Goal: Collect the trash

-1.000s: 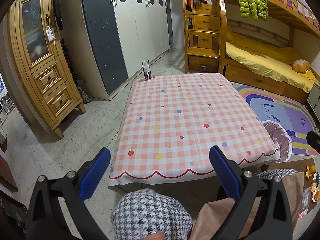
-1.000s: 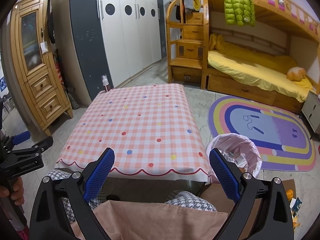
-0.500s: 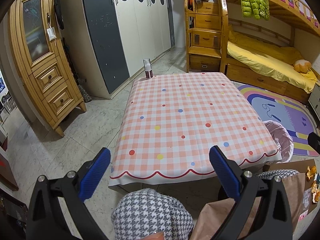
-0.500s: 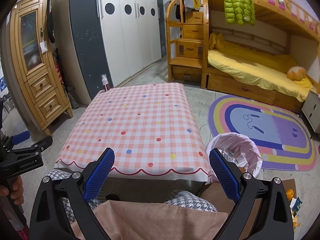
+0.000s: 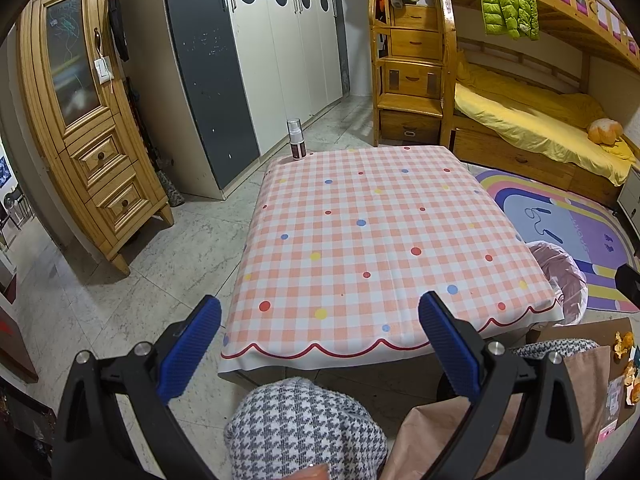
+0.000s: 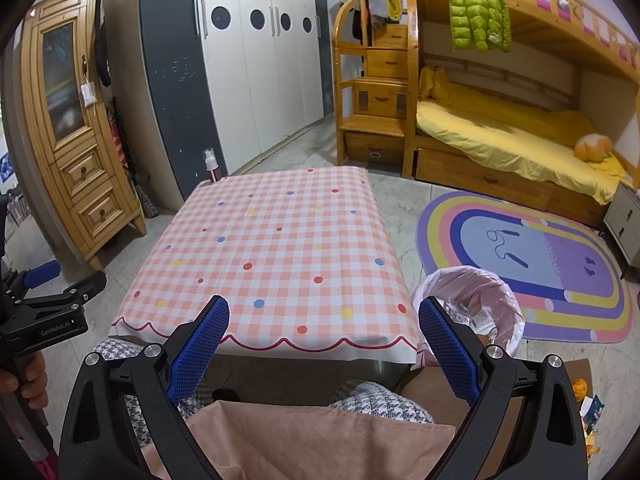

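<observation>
A low table with a pink checked cloth (image 5: 372,240) (image 6: 280,256) stands in front of me. A small spray bottle (image 5: 295,144) (image 6: 211,166) is on its far left corner. Beside the table's right side sits a trash bin with a pink liner (image 6: 472,312) (image 5: 560,280). Orange peel and paper scraps (image 5: 626,364) (image 6: 588,400) lie on cardboard on the floor at the lower right. My left gripper (image 5: 320,344) and my right gripper (image 6: 324,344) both hang open near the table's front edge, with nothing between their fingers. The left gripper (image 6: 44,304) also shows in the right wrist view, held by a hand.
A person's knees in houndstooth fabric (image 5: 304,428) and a pink cloth (image 6: 300,440) fill the foreground. A wooden cabinet (image 5: 80,120) stands left, a wardrobe (image 5: 260,40) behind, a bunk bed (image 5: 520,112) and rainbow rug (image 6: 532,256) to the right.
Both views have shifted only slightly; both grippers stay open and empty.
</observation>
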The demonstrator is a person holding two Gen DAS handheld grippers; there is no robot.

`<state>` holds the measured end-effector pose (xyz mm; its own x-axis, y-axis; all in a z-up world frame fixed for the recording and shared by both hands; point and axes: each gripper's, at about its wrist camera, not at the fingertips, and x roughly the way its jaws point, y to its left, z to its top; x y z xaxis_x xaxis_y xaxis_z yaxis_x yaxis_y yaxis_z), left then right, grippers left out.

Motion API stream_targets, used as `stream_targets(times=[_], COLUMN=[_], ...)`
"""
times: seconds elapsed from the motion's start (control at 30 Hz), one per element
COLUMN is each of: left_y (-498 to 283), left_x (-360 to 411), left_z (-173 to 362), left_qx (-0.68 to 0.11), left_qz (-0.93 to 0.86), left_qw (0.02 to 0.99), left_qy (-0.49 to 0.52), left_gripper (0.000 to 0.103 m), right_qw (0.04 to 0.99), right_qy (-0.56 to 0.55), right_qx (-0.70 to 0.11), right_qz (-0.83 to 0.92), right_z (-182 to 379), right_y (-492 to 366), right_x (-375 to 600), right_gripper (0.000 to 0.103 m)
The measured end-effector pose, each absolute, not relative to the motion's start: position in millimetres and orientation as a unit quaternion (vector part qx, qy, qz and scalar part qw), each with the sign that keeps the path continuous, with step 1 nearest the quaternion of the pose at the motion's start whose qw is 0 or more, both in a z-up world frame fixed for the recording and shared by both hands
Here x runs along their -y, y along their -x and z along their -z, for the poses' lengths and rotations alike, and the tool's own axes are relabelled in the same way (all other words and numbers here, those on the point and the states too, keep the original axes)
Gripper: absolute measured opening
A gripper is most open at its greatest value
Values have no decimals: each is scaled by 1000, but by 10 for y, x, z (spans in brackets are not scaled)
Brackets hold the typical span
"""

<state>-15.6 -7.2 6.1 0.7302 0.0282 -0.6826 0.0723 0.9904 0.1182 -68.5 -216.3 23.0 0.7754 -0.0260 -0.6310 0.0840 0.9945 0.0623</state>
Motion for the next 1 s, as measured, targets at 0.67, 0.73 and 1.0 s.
stream_targets(times=[0.67,0.73,1.0], left_y=[153,151,95], left_x=[71,67,65], left_z=[-67,-67,-34], left_qx=[-367,-368,-374], left_qz=[12,12,11], left_qw=[927,927,925], left_qy=[-69,-69,-69], left_gripper=[96,96,96], right_qw=[941,941,940], right_qy=[-42,-41,-42], right_qx=[-334,-334,-338], right_qz=[29,29,28], right_z=[-233,-236,-240], right_y=[676,674,644], right_x=[2155,2154,2164], right_gripper=[95,95,95])
